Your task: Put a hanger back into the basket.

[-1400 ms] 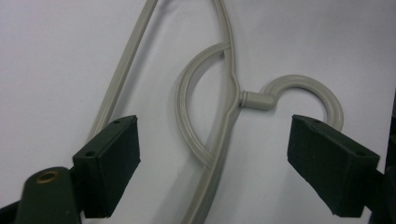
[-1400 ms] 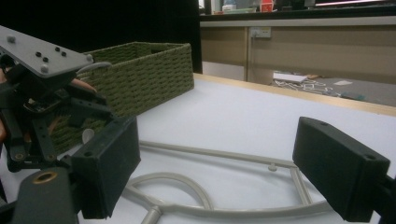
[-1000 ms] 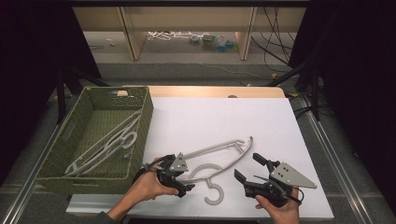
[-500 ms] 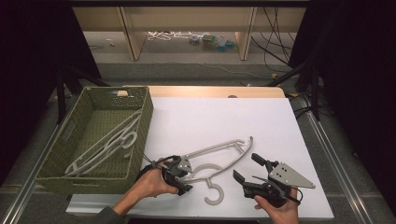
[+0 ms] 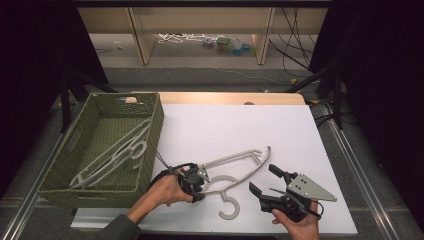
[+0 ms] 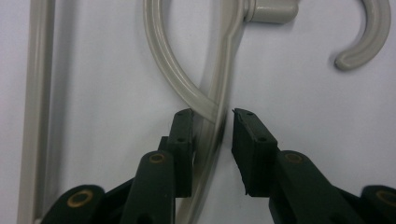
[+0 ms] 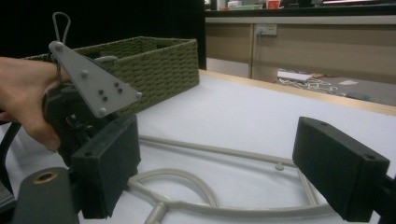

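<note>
1. Left tongs (image 5: pixel 196 184) sit low on the table (image 5: pixel 240 130), jaws a little apart, straddling the grey hanger (image 5: pixel 235 167) where its two thin bars meet; from the left gripper view I think the pads are not quite pressing it yet.
2. Right tongs (image 5: pixel 262 182) are wide open, holding nothing, just right of the hanger's hook.
3. No brand, label or writing is readable anywhere.
4. Count: one hanger on the table in front of me, beside the green woven basket (image 5: pixel 90 125); what look like two more hangers (image 5: pixel 112 157) lie in the basket.
5. My left hand (image 5: pixel 165 190) wraps its tongs from the near-left, wrist flat; my right hand (image 5: pixel 295 222) cups its tongs from below, pointing up-left.
</note>
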